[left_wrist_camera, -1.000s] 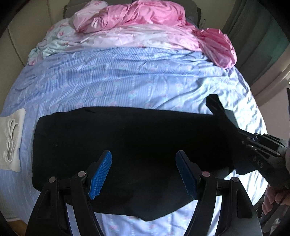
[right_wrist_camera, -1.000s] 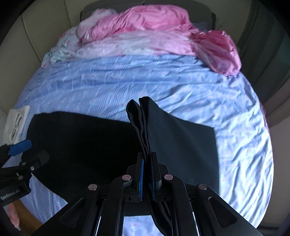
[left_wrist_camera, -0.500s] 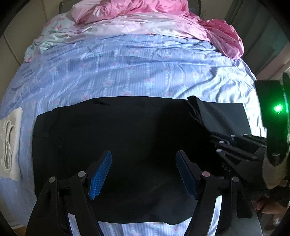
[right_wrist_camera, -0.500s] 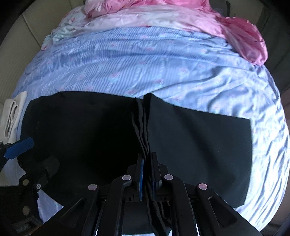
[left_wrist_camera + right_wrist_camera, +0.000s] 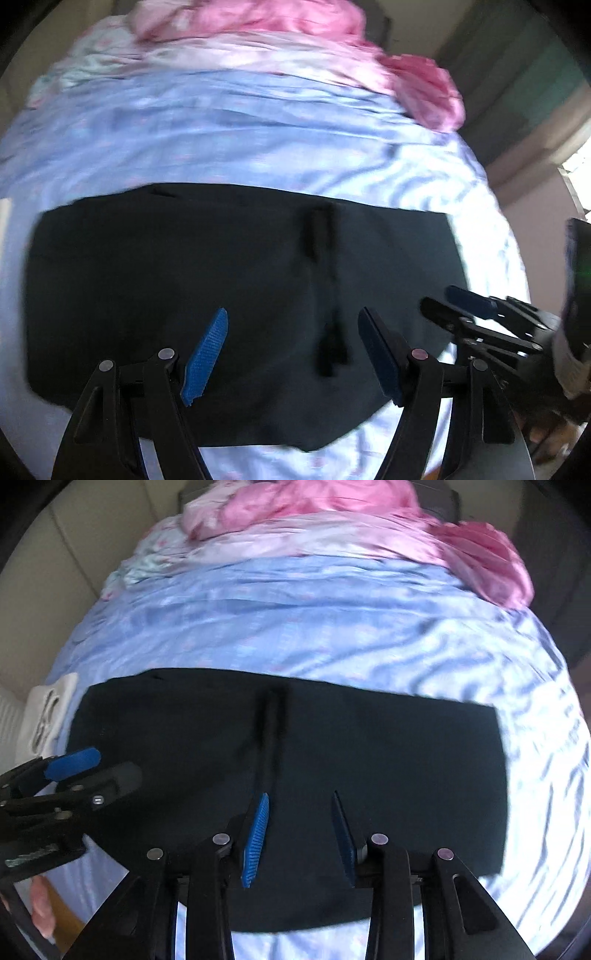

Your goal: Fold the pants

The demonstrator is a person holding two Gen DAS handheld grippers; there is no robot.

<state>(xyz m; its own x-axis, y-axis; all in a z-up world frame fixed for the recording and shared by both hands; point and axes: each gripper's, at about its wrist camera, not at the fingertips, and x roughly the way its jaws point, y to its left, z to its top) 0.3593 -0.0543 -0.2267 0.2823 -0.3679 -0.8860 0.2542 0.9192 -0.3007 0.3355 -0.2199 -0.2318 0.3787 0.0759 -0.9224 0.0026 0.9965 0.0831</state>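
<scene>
Now the pants (image 5: 369,760) lie flat across the bed (image 5: 332,627), part folded, a raised crease at mid-length. Risk: the released fold may slide or bunch if a pad drags the cloth. Right hand-held gripper (image 5: 299,834), earlier clamped on the lifted leg, has just been opening, nothing between its jaws; left hand-held gripper (image 5: 291,350) wide, empty.

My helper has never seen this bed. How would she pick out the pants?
Find the bed's blue sheet, pink bedding heaped at its far end. The pants lie flat on the near part: the only black cloth.
</scene>
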